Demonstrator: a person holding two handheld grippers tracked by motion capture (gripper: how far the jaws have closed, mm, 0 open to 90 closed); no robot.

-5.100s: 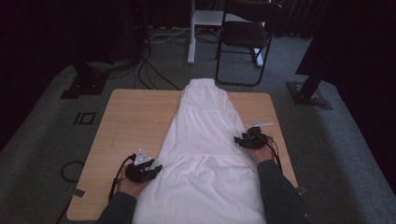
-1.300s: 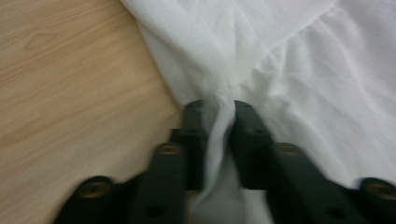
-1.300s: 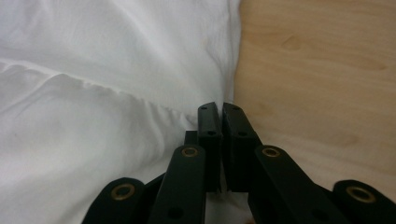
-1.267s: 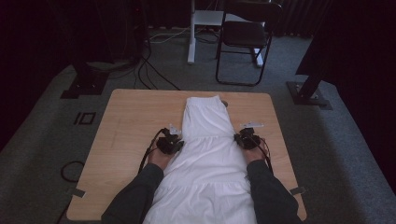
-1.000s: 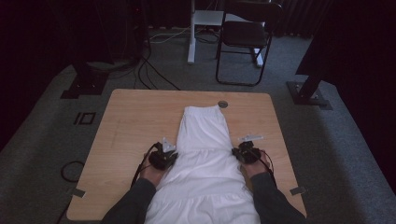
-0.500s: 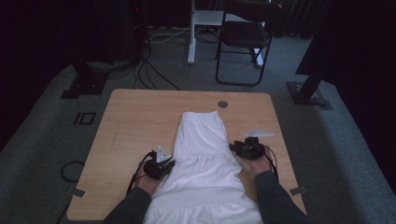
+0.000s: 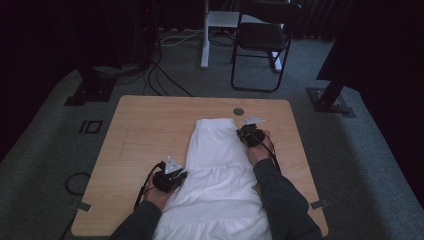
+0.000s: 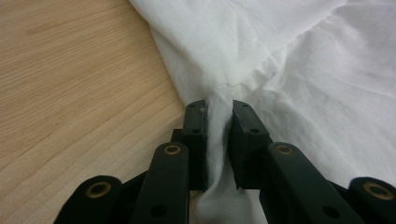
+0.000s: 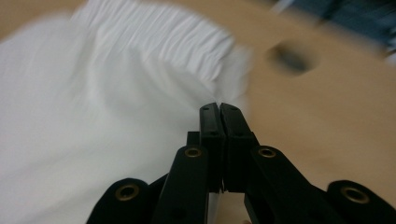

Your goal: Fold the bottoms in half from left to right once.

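Note:
A white garment [image 7: 215, 150] lies lengthwise on the wooden table [image 7: 150, 125], and its near end hangs over the front edge between the person's forearms. My left gripper [image 7: 180, 175] is at the garment's left edge. In the left gripper view this gripper [image 8: 218, 109] is shut on a pinched fold of the white cloth [image 8: 303, 70]. My right gripper [image 7: 246, 132] is at the garment's far right corner. In the blurred right gripper view its jaws [image 9: 218, 106] are pressed together over the pleated edge [image 9: 154, 37], with no cloth seen between the tips.
A round hole [image 7: 238, 111] in the tabletop sits just beyond the garment's far edge, also seen as a dark spot [image 9: 289, 58]. Bare wood spreads to the left [image 8: 70, 70]. Beyond the table stand a black chair [image 7: 262, 42], stand feet [image 7: 330, 100] and floor cables [image 7: 160, 75].
The garment's far end, once at the table's far edge, has been drawn back toward the person. In the last half second the right gripper moved forward to the far corner; the left stayed.

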